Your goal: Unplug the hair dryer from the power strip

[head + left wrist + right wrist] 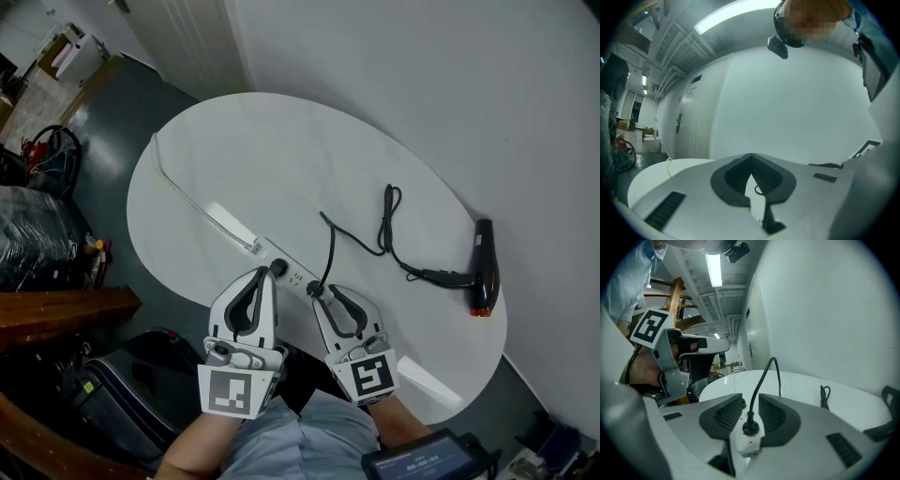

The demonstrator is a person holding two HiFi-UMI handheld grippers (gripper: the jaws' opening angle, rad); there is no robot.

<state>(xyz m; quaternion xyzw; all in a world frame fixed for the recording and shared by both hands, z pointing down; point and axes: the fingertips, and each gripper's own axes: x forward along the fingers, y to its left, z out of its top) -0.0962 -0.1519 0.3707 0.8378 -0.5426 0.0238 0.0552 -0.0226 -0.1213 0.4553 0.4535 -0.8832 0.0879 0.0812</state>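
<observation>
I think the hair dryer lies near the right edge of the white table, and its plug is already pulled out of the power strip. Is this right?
Not quite: the plug is not out. The right gripper view shows it seated in the power strip, between the open jaws of the right gripper. The hair dryer does lie near the table's right edge.
</observation>
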